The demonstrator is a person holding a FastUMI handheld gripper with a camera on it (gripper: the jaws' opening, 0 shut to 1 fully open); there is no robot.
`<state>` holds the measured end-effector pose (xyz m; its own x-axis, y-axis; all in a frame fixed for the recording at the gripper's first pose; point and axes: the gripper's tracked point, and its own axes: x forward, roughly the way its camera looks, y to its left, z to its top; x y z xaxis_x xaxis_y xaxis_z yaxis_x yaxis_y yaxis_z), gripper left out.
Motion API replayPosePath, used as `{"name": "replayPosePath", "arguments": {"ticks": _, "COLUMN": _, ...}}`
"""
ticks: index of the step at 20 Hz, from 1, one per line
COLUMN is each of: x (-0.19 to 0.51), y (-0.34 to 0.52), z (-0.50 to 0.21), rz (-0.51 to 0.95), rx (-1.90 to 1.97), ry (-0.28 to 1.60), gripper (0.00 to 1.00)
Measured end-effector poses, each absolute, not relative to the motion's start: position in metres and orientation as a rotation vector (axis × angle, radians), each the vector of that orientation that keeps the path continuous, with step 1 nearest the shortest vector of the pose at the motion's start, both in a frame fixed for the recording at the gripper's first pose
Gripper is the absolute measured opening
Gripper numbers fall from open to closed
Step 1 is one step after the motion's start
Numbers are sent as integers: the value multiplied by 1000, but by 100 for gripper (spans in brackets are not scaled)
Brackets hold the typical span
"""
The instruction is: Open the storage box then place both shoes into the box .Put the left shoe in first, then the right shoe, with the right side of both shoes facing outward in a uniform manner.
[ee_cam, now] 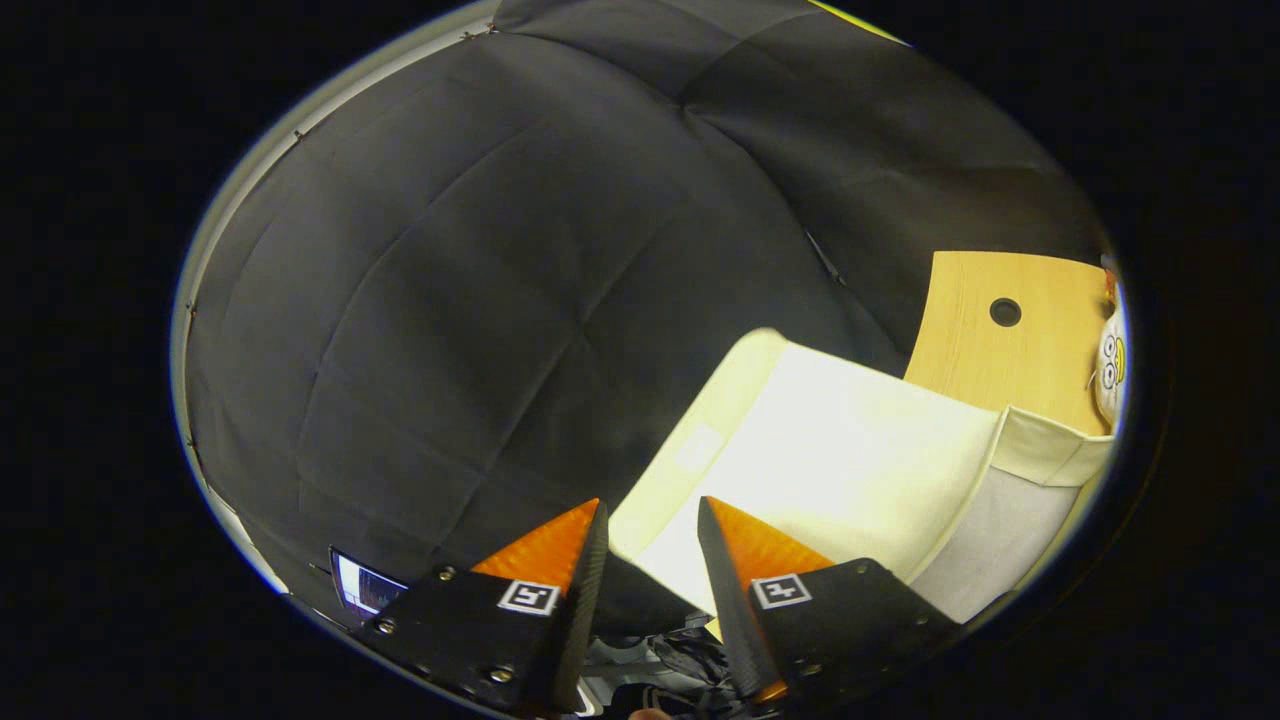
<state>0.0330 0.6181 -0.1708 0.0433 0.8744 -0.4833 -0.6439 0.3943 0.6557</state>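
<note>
Cream fabric catches the light: one storage box (850,470) lies just ahead of the gripper (652,520), tilted in this view, its long axis running from the fingertips away toward one wooden table (1010,350) beyond. The box's paler grey side panel (1000,540) faces off to the right. Down between the fingers, at their base, one shoe (660,665) shows grey upper and dark laces; which way its toe points, I cannot tell. The two fingers stand slightly parted at the tips, and whether they pinch the shoe lower down cannot be told from here.
</note>
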Motion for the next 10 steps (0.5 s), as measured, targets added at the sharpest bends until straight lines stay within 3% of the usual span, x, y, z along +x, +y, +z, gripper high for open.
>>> {"name": "replayPosePath", "arguments": {"ticks": 5, "x": 45, "y": 577, "z": -165, "rz": 1126, "rx": 231, "ry": 952, "gripper": 85}}
{"name": "replayPosePath", "arguments": {"ticks": 10, "x": 69, "y": 511, "z": -155, "rz": 1031, "rx": 236, "ry": 922, "gripper": 87}}
